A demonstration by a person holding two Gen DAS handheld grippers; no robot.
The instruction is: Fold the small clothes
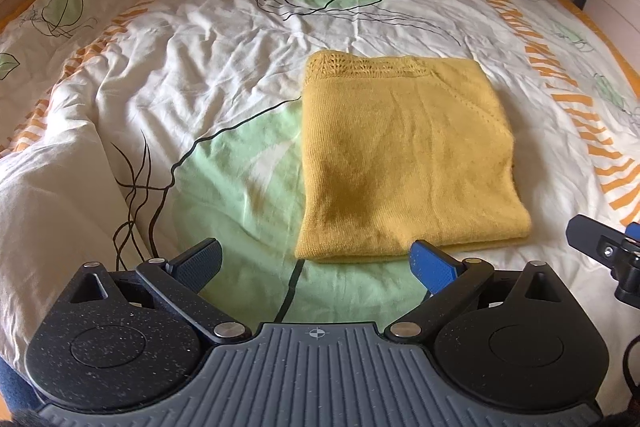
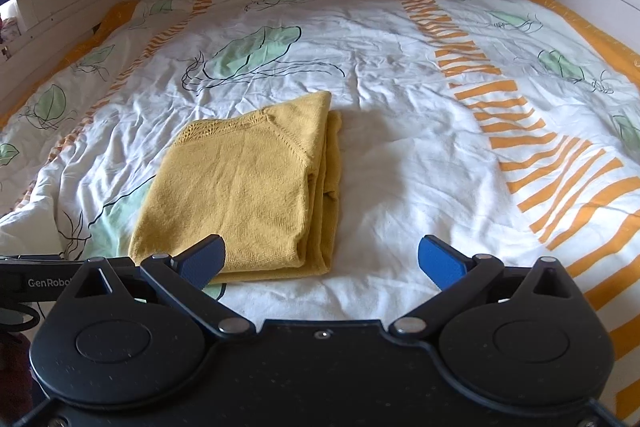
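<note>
the yellow knit sweater (image 1: 408, 163) lies folded into a neat rectangle on the patterned duvet (image 1: 224, 39), its stacked layers showing along the 3 o'clock edge in the right view. the left gripper (image 1: 316, 263) hovers at its 6 o'clock edge, jaws spread wide and empty; the right gripper (image 2: 322, 259) sits near its 5 o'clock corner, also wide, holding nothing. the fold looks finished, so the next move likely calls for a final halving or leaving it. the sleeves are tucked out of sight, and the layer count is hard to make out.
</note>
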